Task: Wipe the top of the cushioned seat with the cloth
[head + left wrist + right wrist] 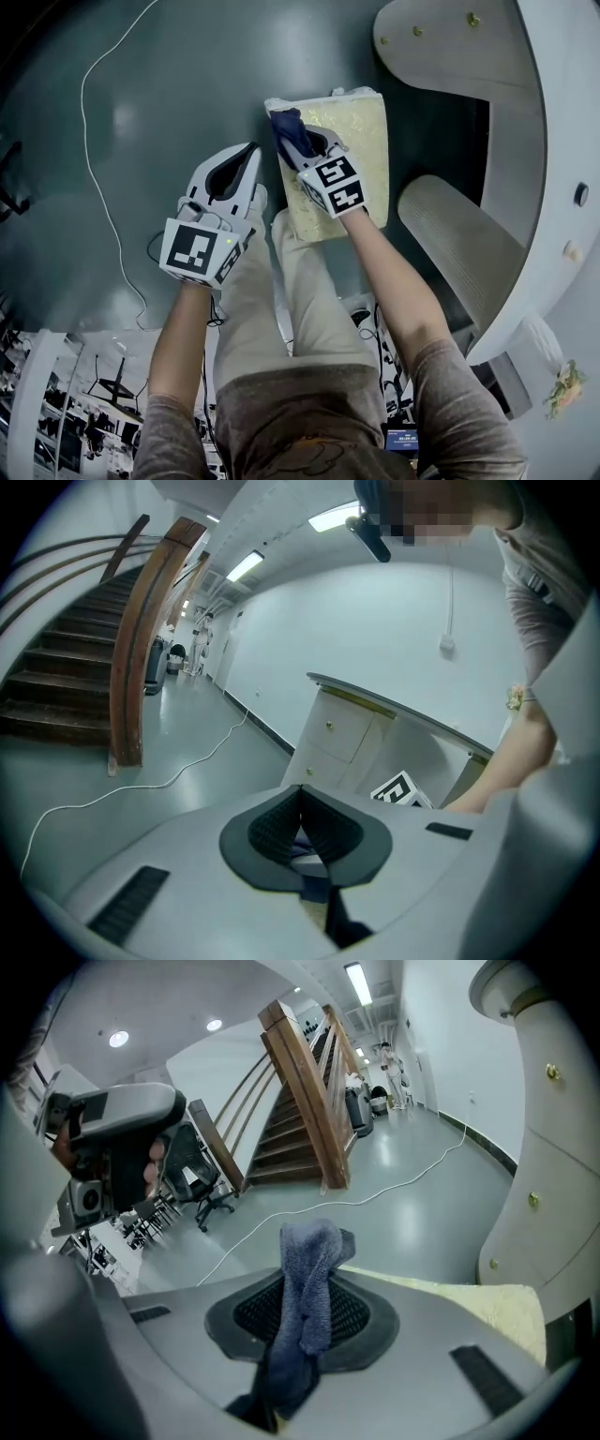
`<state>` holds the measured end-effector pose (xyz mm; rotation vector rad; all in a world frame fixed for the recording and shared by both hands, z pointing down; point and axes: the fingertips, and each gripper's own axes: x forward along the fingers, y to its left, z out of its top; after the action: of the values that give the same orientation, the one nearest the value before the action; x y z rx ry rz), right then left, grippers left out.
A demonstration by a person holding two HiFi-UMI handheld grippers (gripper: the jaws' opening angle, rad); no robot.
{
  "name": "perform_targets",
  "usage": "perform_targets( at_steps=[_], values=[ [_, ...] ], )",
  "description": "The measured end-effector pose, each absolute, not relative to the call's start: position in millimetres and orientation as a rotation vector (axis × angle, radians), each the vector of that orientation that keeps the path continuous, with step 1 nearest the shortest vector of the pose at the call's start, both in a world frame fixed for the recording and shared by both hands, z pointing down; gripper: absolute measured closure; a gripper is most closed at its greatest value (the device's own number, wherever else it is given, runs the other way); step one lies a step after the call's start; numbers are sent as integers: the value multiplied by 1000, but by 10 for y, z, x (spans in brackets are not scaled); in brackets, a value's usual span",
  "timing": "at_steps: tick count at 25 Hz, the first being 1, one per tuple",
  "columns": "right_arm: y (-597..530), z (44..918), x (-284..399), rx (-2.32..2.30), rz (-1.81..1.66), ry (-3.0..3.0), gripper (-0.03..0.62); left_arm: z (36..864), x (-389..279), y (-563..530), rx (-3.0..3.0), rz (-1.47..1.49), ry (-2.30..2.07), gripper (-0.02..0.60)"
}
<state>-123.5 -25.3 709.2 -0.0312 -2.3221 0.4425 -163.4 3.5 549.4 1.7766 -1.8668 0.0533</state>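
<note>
While the right gripper (309, 150) is clamped on a dark blue terry cloth (291, 129), its jaws pinch the bunched fabric so that a fold stands up between the pads and the rest hangs below. Seen from the head view, the cloth sits over the far left corner of the pale yellow cushioned seat (361, 127), which stands on the grey-green floor (141, 94) just ahead of the person's trousered legs (281, 300); whether the cloth presses on the cushion cannot be told. The left gripper (246, 155) hangs over bare floor left of the seat, its jaws closed tip to tip with nothing between them. A white cable (94, 169) trails across the floor, and a curved white counter (553, 141) stands to the right.
</note>
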Motion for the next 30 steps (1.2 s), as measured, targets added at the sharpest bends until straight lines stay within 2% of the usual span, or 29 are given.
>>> perform_targets(
  at_steps=[13, 30],
  values=[
    [-507, 7196, -1104, -22, 413, -2295, 507, 5480, -1572, -80, 1765, 49, -1860, 565],
    [-1431, 7206, -446, 128, 358, -2271, 505, 5516, -1248, -268, 1828, 78, -1769, 565]
  ],
)
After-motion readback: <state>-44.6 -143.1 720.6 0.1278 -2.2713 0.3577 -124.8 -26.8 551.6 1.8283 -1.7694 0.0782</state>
